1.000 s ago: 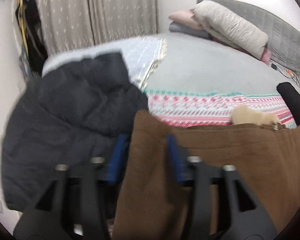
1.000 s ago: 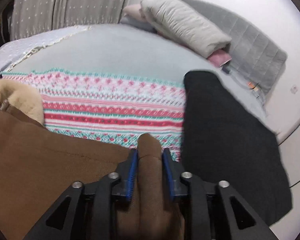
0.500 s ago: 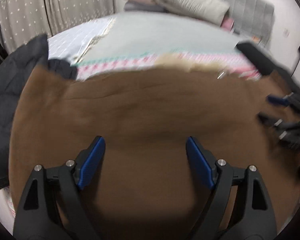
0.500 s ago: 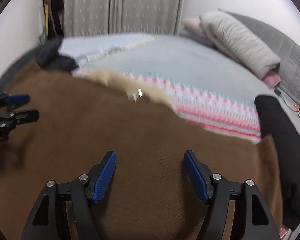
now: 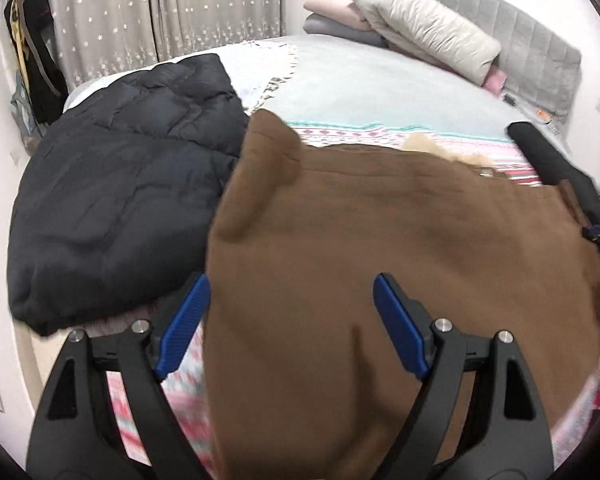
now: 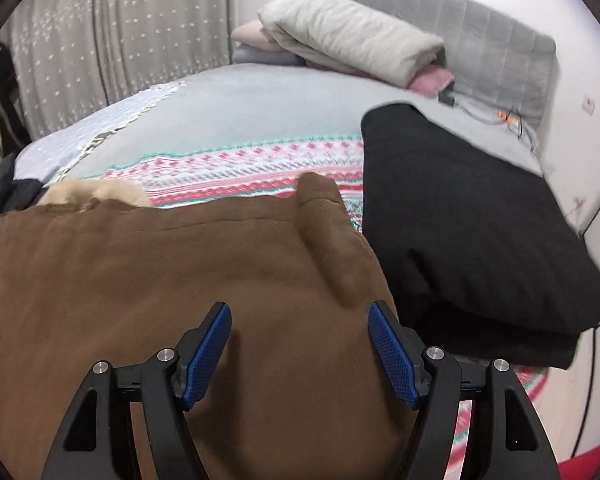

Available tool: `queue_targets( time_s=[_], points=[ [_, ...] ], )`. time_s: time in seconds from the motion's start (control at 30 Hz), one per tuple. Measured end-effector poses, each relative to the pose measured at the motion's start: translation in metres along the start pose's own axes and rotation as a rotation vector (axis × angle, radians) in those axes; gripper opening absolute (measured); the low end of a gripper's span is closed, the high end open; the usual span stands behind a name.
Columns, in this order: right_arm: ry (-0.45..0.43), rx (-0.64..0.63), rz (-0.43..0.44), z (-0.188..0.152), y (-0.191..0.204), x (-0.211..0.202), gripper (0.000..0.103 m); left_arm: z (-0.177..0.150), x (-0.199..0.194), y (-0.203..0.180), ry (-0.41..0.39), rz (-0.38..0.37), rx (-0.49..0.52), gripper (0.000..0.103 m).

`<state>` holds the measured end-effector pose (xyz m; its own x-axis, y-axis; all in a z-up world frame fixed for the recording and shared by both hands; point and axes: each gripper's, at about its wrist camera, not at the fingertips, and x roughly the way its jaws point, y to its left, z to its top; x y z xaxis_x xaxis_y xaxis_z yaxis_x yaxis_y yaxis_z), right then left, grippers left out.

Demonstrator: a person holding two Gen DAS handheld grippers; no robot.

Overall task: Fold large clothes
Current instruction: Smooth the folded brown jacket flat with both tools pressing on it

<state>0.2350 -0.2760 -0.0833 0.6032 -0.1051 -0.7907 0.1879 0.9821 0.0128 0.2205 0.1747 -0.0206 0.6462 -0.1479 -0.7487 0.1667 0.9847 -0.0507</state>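
Coat lies on bed between two jackets

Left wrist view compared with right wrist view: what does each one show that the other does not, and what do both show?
Only the left wrist view shows the whole dark puffer jacket spread beside the brown coat, and the open left tongs above that coat.

Only the right wrist view shows the full folded black garment, the cable near the headboard, and the open right tongs.

Both show the brown coat lying flat on the patterned blanket, the beige pillow and the curtain.
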Motion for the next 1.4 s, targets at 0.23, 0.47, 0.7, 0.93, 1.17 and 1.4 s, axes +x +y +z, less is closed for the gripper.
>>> queue_targets(
  time_s=[0.23, 0.47, 0.7, 0.93, 1.17, 1.4],
  points=[
    [0.012, -0.025, 0.124, -0.014, 0.038, -0.041, 0.074, -0.037, -0.035, -0.023, 0.086, -0.160, -0.162, 0.101],
    [0.001, -0.081, 0.231, -0.027, 0.071, -0.056, 0.079, -0.085, -0.044, -0.024, 0.173, -0.244, -0.379, 0.102],
    [0.037, -0.113, 0.292, -0.037, 0.094, -0.053, 0.080, -0.107, -0.060, -0.030, 0.128, -0.168, -0.434, 0.102],
    [0.048, -0.160, 0.302, -0.049, 0.117, -0.054, 0.080, -0.145, -0.065, -0.020, 0.119, -0.152, -0.555, 0.102],
    [0.081, -0.210, 0.313, -0.060, 0.138, -0.048, 0.080, -0.164, -0.041, -0.013, 0.122, -0.121, -0.621, 0.102],
    [0.077, -0.271, 0.301, -0.068, 0.153, -0.048, 0.080, -0.163, -0.030, -0.007, 0.040, -0.130, -0.715, 0.102]
  ],
)
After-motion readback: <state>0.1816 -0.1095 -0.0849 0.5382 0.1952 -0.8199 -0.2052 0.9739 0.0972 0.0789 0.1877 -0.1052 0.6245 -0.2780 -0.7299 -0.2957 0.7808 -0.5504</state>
